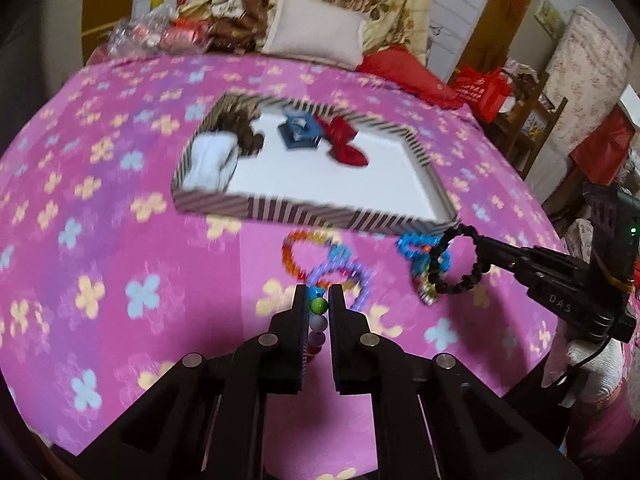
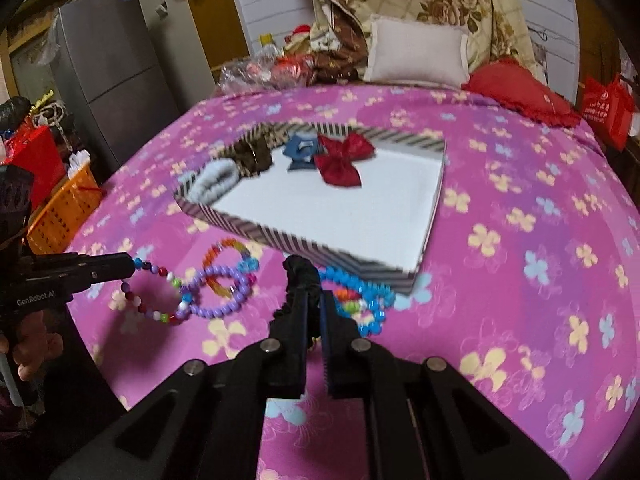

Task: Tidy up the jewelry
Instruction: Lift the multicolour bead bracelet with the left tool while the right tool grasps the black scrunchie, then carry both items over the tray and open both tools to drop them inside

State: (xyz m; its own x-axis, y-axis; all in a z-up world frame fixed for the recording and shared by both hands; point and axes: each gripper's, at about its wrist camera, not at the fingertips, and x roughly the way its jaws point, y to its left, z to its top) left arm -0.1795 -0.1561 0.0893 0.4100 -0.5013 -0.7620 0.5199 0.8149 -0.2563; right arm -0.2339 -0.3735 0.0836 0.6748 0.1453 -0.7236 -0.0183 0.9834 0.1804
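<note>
My left gripper [image 1: 318, 300] is shut on a multicoloured bead bracelet [image 1: 319, 306]; from the right wrist view that bracelet [image 2: 154, 292] hangs as a loop off my left gripper [image 2: 132, 267]. My right gripper [image 2: 314, 300] is shut on a black bead bracelet [image 2: 298, 276], which hangs as a ring [image 1: 460, 284] from my right gripper [image 1: 482, 246]. On the pink bedspread lie a purple bracelet [image 2: 220, 292], an orange one [image 2: 218, 252] and a blue one [image 2: 360, 292]. Behind them stands a striped box [image 2: 304, 246] holding a red bow [image 2: 340, 160], a blue piece [image 2: 300, 150], a brown scrunchie [image 2: 252, 156] and a white one [image 2: 214, 182].
The pink flowered bedspread [image 2: 520, 280] covers the bed. A white pillow [image 2: 418, 56], a red cushion [image 2: 520, 92] and folded quilts lie at the head. Left of the bed stand an orange basket [image 2: 64, 208] and a grey fridge [image 2: 108, 52]. A person's hand [image 2: 36, 344] holds the left gripper's handle.
</note>
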